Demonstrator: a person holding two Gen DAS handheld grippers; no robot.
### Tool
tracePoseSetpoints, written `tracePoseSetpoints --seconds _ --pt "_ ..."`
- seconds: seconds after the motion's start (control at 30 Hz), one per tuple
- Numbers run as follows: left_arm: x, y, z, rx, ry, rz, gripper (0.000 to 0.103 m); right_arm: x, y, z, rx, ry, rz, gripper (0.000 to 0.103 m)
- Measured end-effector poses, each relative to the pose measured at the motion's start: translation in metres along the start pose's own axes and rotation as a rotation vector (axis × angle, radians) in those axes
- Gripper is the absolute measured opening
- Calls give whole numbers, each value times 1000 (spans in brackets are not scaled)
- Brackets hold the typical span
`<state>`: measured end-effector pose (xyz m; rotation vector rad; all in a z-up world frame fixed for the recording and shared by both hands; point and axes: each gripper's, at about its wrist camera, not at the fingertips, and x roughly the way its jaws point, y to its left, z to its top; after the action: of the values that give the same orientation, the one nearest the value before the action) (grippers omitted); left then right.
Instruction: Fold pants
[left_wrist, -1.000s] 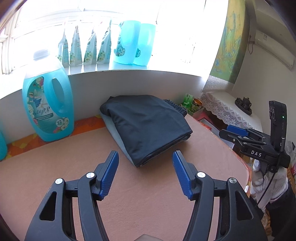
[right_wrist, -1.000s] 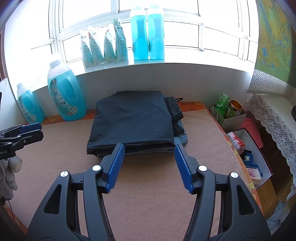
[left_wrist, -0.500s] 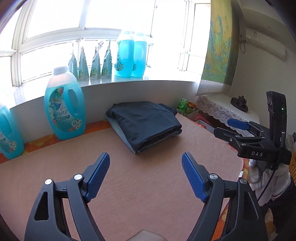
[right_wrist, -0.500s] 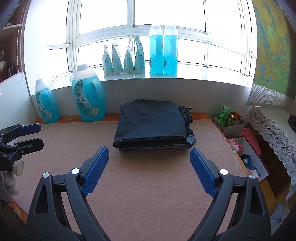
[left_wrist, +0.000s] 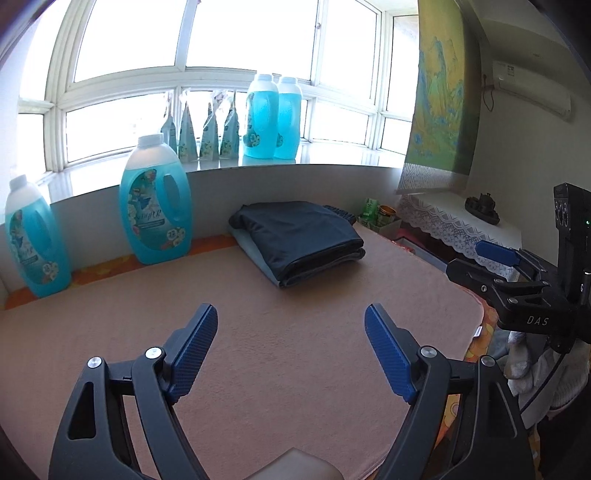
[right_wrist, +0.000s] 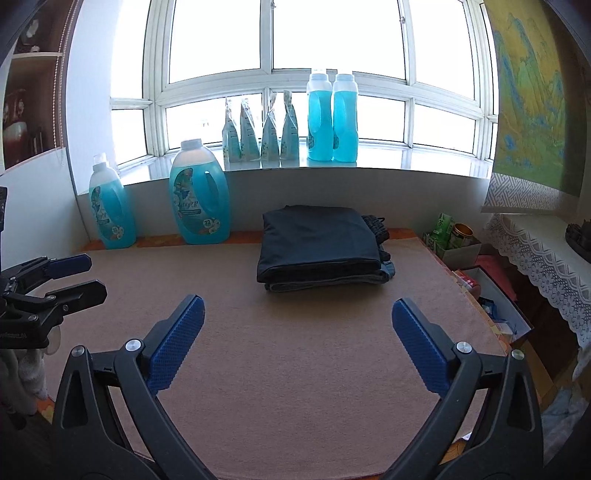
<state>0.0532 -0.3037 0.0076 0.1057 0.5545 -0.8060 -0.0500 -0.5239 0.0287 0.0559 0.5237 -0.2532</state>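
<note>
Dark folded pants (left_wrist: 299, 236) (right_wrist: 317, 236) lie squared on top of a folded grey-blue garment (right_wrist: 332, 282) at the far side of the tan blanket (right_wrist: 295, 369), near the wall. My left gripper (left_wrist: 290, 310) hovers open over bare blanket, well short of the stack, with nothing between its fingers. My right gripper (right_wrist: 298, 301) is also back from the stack; its jaws are opening wide and hold nothing. Each gripper shows in the other's view: the right gripper (left_wrist: 476, 258) at the table's right edge, the left gripper (right_wrist: 85, 273) at its left edge.
Two large blue detergent bottles (right_wrist: 199, 199) (right_wrist: 110, 210) stand on the table against the wall, left of the stack. More bottles and pouches (right_wrist: 258, 129) line the windowsill. Boxes and cans (right_wrist: 454, 236) sit beyond the right edge, by a lace-covered shelf (right_wrist: 535, 251).
Both grippers have drawn back from the folded stack toward the near edge and have opened wider. The stack stays put and now looks smaller and farther away.
</note>
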Motion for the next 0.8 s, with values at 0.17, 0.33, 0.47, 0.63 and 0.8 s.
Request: tracePoseSetpoints --seconds 0.17,0.33,0.47,0.63,0.8 --pt "0 -2 -17 -32 26 20 82 -2 -1 -18 38 8 -2 103" --pt "4 -8 -27 -25 46 46 82 1 -7 -31 94 14 1 103" --pt "5 -13 -30 -10 49 48 82 4 -12 -35 102 25 -13 103" --pt "5 -15 -31 -18 50 43 82 4 -17 -37 111 28 -17 103" --pt "5 -16 -31 -23 54 35 82 4 -16 -37 112 28 -15 103"
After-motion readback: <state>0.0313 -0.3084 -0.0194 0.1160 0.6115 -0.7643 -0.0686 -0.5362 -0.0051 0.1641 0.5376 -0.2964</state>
